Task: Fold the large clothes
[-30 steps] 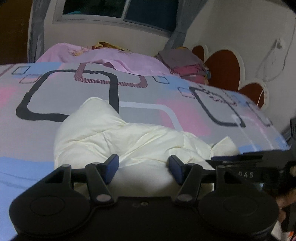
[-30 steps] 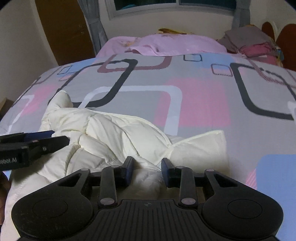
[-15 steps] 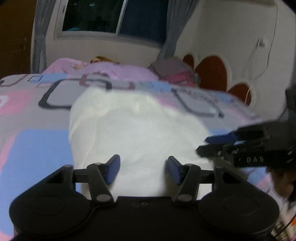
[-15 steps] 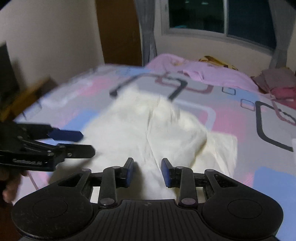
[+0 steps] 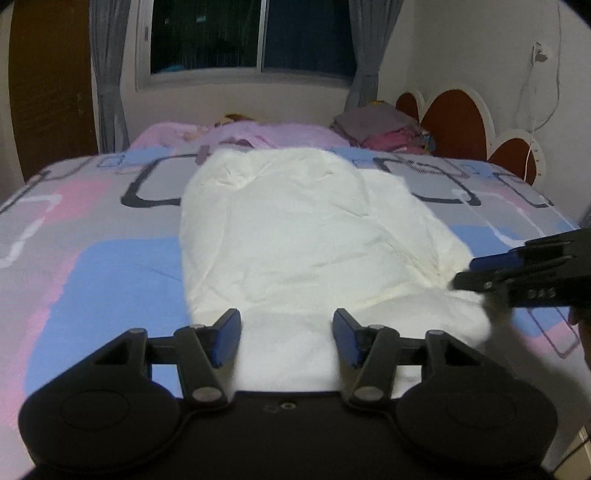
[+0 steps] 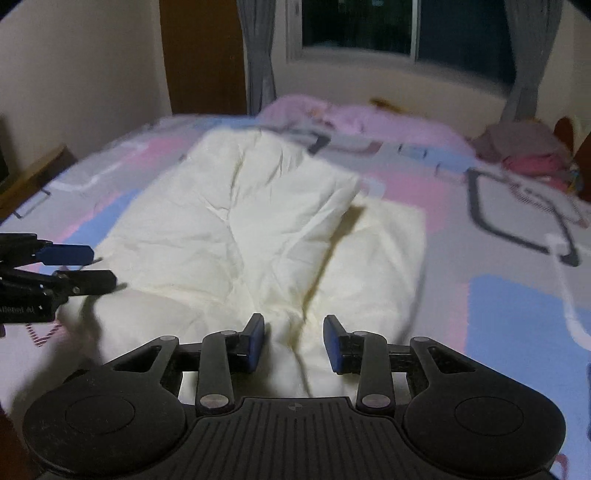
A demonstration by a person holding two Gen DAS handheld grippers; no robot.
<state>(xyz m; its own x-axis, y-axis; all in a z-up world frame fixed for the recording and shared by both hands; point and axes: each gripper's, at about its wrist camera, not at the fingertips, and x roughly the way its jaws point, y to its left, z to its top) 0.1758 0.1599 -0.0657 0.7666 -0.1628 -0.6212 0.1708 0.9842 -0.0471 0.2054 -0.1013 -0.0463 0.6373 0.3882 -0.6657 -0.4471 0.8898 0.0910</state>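
A large cream-white padded garment (image 5: 295,240) lies spread lengthwise down the bed, also in the right wrist view (image 6: 258,229). My left gripper (image 5: 286,334) is open, its blue pads either side of the garment's near edge, gripping nothing. My right gripper (image 6: 293,341) is open over the near edge, where the cloth bunches into a crease. Each gripper shows from the side in the other's view, the right one (image 5: 476,273) and the left one (image 6: 85,266); both have parted jaws above the cloth.
The bed (image 5: 74,258) has a grey, pink and blue patterned sheet. A pink blanket (image 5: 258,134) and a pile of folded clothes (image 5: 380,127) lie at the far end. A headboard (image 5: 458,122) is at right, a window (image 5: 251,35) behind.
The garment went from a crumpled heap to lying stretched out along the bed. Both grippers pulled back and up to its near edge; both stayed open.
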